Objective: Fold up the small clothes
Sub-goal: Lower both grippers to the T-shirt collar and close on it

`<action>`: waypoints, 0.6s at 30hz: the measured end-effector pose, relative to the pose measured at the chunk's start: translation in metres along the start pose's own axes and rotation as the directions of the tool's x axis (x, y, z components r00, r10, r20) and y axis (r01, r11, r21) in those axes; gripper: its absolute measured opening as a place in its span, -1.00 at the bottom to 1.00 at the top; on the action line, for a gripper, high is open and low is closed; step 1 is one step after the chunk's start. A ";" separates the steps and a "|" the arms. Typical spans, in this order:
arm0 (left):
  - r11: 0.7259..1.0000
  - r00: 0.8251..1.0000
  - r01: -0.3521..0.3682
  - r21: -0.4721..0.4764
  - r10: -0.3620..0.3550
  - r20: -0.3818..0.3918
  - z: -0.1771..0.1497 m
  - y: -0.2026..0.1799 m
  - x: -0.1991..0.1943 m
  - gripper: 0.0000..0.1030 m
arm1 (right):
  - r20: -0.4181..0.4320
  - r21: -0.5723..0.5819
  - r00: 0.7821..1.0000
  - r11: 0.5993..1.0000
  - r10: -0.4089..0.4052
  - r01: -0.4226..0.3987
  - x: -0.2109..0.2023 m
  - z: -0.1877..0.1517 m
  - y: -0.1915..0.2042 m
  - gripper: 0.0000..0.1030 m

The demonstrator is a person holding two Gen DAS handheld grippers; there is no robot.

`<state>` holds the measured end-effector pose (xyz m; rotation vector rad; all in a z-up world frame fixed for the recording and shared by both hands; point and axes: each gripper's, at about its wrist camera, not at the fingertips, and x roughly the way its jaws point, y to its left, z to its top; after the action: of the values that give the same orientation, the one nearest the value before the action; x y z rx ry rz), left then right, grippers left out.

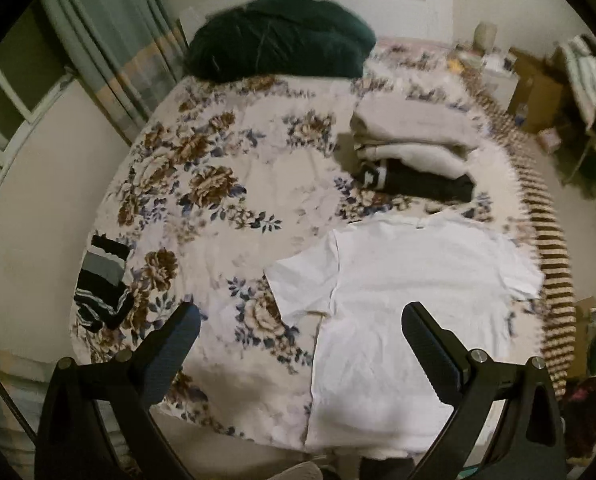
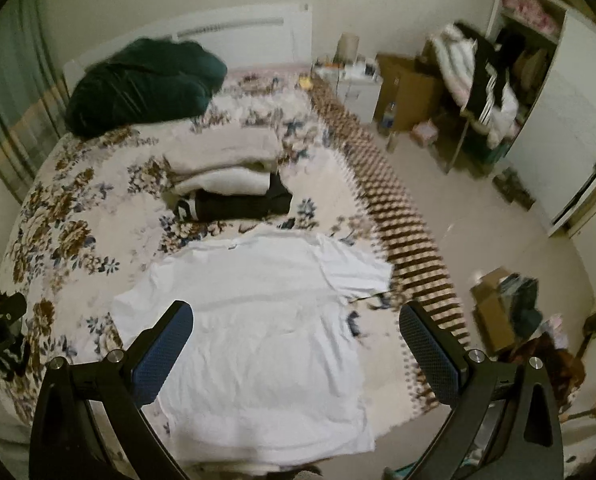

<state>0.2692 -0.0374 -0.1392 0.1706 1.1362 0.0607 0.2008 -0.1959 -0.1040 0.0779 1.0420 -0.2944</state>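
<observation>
1. Shirt: one white T-shirt (image 2: 257,320) lies flat on the bed (image 2: 69,208), long axis 6-to-12, collar toward 12.
2. I count three folded garments in one stack (image 2: 227,178) at 12, just beyond it.
3. My left tool (image 1: 300,322) and right tool (image 2: 295,320) both hang above, fingers apart, gripping nothing.

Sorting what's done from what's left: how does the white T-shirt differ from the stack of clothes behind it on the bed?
The white T-shirt lies spread flat in a single layer with sleeves out; the stack of clothes is folded and piled several layers high. The T-shirt is plain white; the stack mixes beige, cream and a black piece at the bottom. The T-shirt sits nearer the open tongs, the stack farther up the bed. Both rest on the floral cover, touched by neither tongs.
</observation>
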 end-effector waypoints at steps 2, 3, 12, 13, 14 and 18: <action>1.000 0.999 -0.031 -0.002 0.031 -0.020 0.018 -0.007 0.034 1.00 | -0.046 0.013 0.998 0.999 0.030 -0.029 0.058 0.022 -0.002 1.00; 0.999 0.998 -0.050 0.001 0.050 -0.035 0.030 -0.017 0.057 1.00 | -0.066 0.019 0.997 0.999 0.048 -0.047 0.089 0.031 -0.004 1.00; 0.996 0.981 -0.083 0.011 0.084 -0.176 0.087 -0.069 0.240 1.00 | -0.255 0.015 0.960 0.994 0.112 -0.112 0.380 0.095 -0.012 1.00; 0.996 0.978 -0.083 0.017 0.084 -0.192 0.089 -0.076 0.268 1.00 | -0.275 0.005 0.955 0.994 0.110 -0.113 0.409 0.097 -0.010 1.00; 0.997 0.975 -0.079 0.021 0.081 -0.206 0.090 -0.082 0.283 1.00 | -0.291 -0.001 0.951 0.994 0.106 -0.111 0.426 0.094 -0.008 1.00; 0.997 0.965 -0.056 0.059 0.069 -0.253 0.091 -0.099 0.362 1.00 | -0.357 -0.083 0.930 0.989 0.089 -0.126 0.530 0.096 0.008 1.00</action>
<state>0.5001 -0.0952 -0.4432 0.2496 1.3899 0.1121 0.5316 -0.3156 -0.5113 0.0953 1.4039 -0.1261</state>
